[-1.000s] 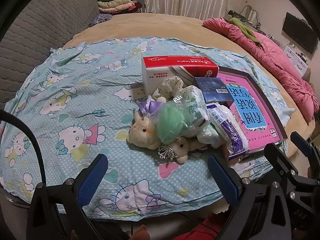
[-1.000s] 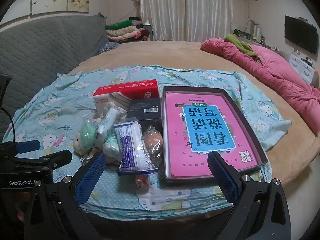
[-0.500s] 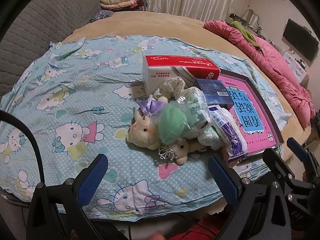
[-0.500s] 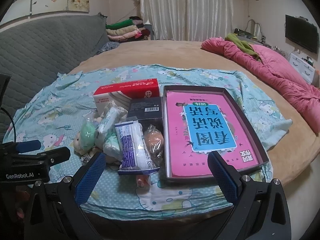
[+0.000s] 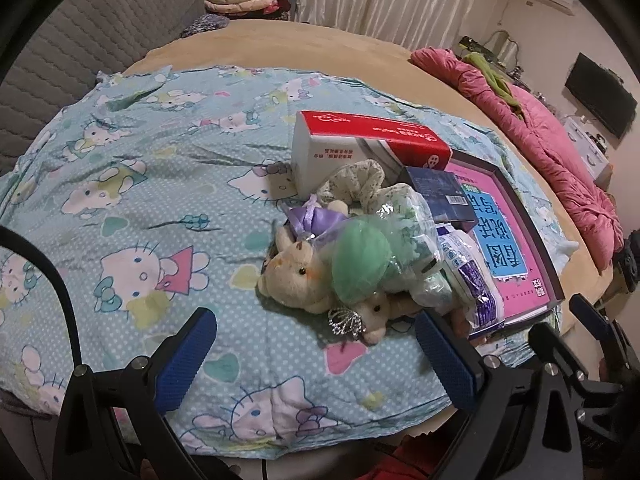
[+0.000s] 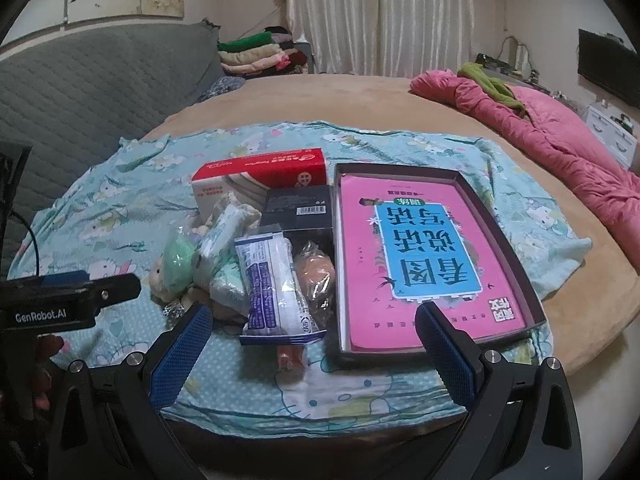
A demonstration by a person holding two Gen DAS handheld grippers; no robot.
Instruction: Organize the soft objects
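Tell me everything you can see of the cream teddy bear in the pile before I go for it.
The cream teddy bear is a small plush with fuzzy pale fur, dark bead eyes and an orange cheek patch. It lies on its side at the pile's left edge, on the cartoon-cat sheet. A bagged green plush lies over its body, a purple satin bow sits behind its head, and a smaller cream plush with a silver tiara touches it in front. Neither tool touches it.

Pink quilt (image 6: 568, 128), folded clothes (image 6: 256, 54)
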